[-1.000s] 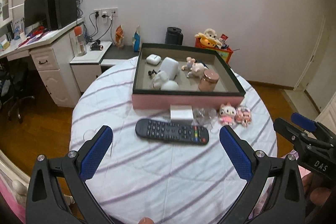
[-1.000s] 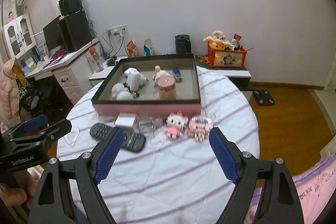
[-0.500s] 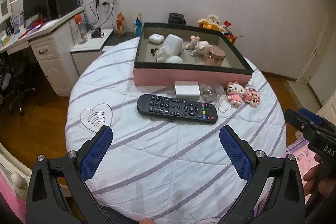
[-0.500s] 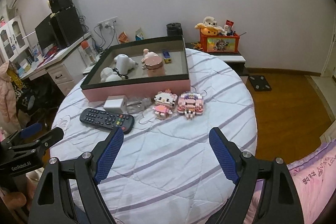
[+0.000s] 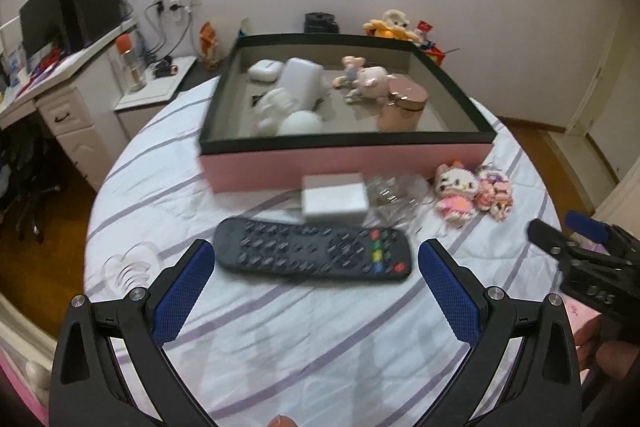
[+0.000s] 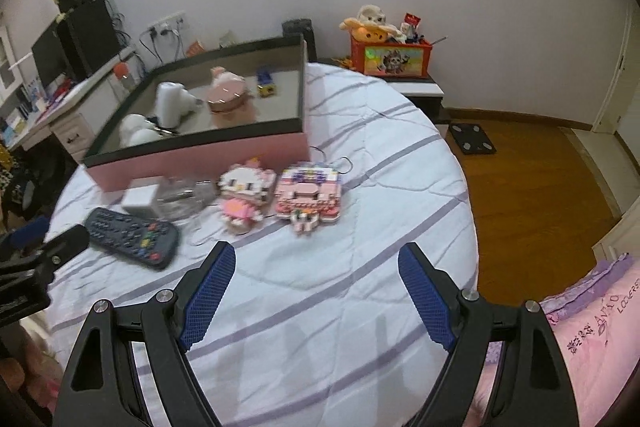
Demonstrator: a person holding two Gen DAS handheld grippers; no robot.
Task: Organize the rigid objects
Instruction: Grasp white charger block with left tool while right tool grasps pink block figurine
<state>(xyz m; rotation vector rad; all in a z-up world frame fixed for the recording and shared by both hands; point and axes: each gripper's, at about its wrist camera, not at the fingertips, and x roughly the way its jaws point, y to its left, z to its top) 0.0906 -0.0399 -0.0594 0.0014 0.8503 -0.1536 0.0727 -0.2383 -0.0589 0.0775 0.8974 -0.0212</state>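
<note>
Left wrist: remote [image 5: 312, 253] lies crosswise.

Right gripper [image 6: 316, 267] jaws apart, empty, above striped table [image 6: 360, 307].

Both tongs are showing black frames with triangular cut-outs and silver screws at the joints. The left tongs [image 5: 312, 271] are wearing blue, fine-meshed pads [image 5: 182, 297] on the inner faces of their fingers. The right tongs [image 6: 316, 279] are carrying the same blue pads [image 6: 208, 297]; white lettering is showing on their body, too blurred to read.
</note>
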